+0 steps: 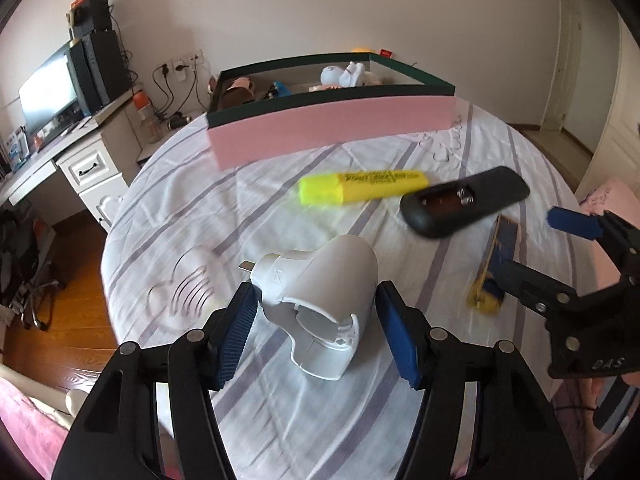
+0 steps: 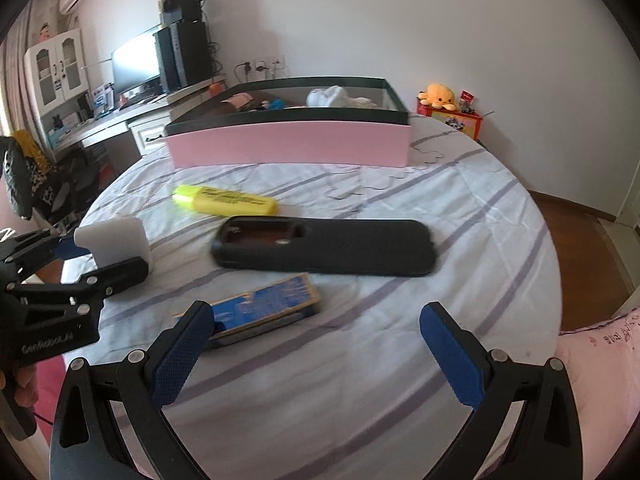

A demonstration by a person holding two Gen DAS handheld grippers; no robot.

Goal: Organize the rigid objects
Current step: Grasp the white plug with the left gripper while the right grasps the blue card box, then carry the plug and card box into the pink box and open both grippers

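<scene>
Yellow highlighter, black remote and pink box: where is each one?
Yellow highlighter (image 1: 364,187): left wrist view, middle of barrel.
Black remote (image 2: 326,246): right wrist view, middle of back.
Pink box (image 2: 288,145): right wrist view, front wall.

White plastic plug-type adapter (image 1: 320,300): lower centre of left wrist view, lying tilted on the striped cloth. Yellow highlighter (image 1: 362,187): capped, lying flat, centre. Black remote (image 1: 466,206): back up, battery bay uncovered, centre right. Blue-yellow flat box (image 2: 266,310): lower centre of right wrist view. Pink-sided box (image 1: 332,130): upper centre, holding small items.
</scene>
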